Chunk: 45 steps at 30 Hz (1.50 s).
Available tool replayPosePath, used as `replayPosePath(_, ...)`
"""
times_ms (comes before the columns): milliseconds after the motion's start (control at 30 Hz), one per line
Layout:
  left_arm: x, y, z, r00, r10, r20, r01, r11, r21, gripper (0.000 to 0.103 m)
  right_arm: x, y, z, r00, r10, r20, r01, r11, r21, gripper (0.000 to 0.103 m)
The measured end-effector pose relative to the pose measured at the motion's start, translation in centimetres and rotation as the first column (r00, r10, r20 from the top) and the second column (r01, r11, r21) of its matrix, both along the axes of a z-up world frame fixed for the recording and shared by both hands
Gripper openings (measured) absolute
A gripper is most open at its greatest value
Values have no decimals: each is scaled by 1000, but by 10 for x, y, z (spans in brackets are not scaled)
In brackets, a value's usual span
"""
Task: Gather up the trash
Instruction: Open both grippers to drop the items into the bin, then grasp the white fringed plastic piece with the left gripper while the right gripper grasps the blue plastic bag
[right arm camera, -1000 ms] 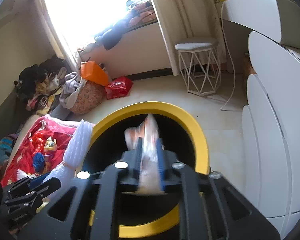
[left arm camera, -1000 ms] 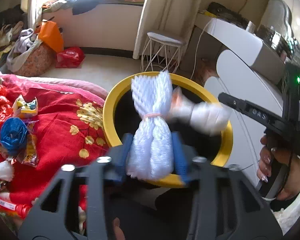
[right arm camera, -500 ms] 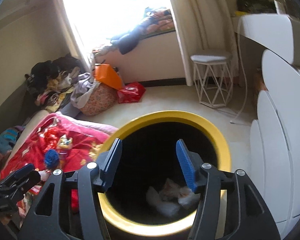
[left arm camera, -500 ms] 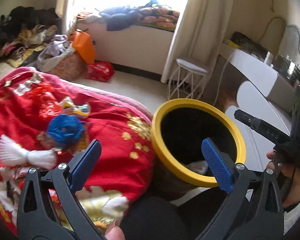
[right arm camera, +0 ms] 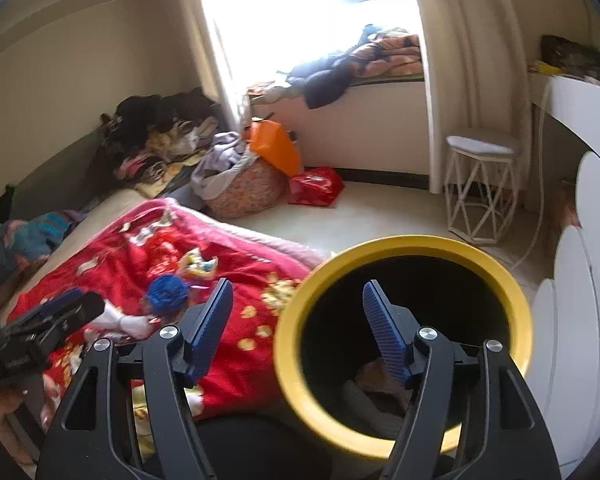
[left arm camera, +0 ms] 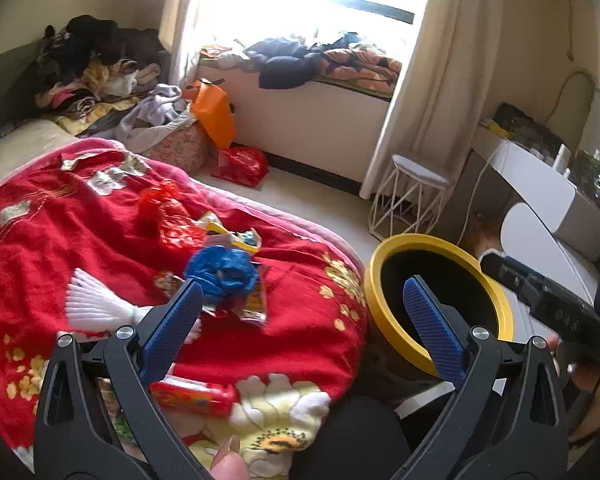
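Observation:
A yellow-rimmed black bin (left arm camera: 500,304) (right arm camera: 396,246) stands on the floor beside the bed, with pale trash (right arm camera: 374,380) at its bottom. On the red blanket (left arm camera: 52,248) lie a blue crumpled bag (left arm camera: 222,270) (right arm camera: 167,293), a white foam net (left arm camera: 96,306), a red net bag (left arm camera: 172,220), a yellow wrapper (left arm camera: 236,236) and a red tube (left arm camera: 192,396). My left gripper (left arm camera: 300,320) is open and empty above the blanket's edge. My right gripper (right arm camera: 298,328) is open and empty over the bin's left rim.
A white wire stool (left arm camera: 414,200) stands beyond the bin, white rounded furniture (right arm camera: 580,300) to its right. A clothes basket (right arm camera: 244,188), an orange bag (left arm camera: 214,114) and a red bag (left arm camera: 240,162) sit on the floor by the window bench.
Both grippers opened and dropped their trash, the white foam net and a pale wad, into the bin. Both then swung left toward the bed.

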<state>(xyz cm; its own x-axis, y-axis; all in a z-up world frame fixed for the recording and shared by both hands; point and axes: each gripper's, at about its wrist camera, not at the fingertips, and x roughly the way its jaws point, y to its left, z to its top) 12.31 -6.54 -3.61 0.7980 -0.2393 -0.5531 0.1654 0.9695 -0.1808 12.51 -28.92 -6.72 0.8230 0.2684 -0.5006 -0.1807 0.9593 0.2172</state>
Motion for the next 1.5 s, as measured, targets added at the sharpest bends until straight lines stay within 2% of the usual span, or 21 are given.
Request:
replayPosePath(300, -1, 41, 5, 997, 79, 16, -79, 997, -4, 92, -2, 45, 1, 993, 114, 3, -114, 992, -47, 67)
replayPosePath(600, 0, 88, 1, 984, 179, 16, -179, 984, 8, 92, 8, 100, -3, 973, 230, -24, -231, 969, -87, 68)
replayPosePath(800, 3, 126, -7, 967, 256, -12, -255, 967, 11, 92, 33, 131, -12, 955, 285, -78, -291, 952, -95, 68)
replayPosePath(1000, 10, 162, -23, 949, 304, -81, -305, 952, 2, 92, 65, 155, -25, 940, 314, -134, -326, 942, -81, 67)
replayPosePath(1133, 16, 185, -40, 937, 322, -136, -327, 945, -13, 92, 87, 172, -38, 929, 320, -184, -337, 939, -67, 57)
replayPosePath(1200, 20, 191, -48, 932, 325, -159, -331, 943, -16, 92, 96, 181, -45, 926, 319, -203, -339, 938, -72, 55)
replayPosePath(1367, 27, 199, -63, 931, 302, -207, -317, 947, -45, 80, 119, 200, -63, 927, 286, -243, -320, 941, -110, 51)
replayPosePath(1500, 34, 197, -68, 936, 275, -218, -295, 954, -61, 75, 130, 204, -77, 927, 258, -273, -302, 944, -131, 41)
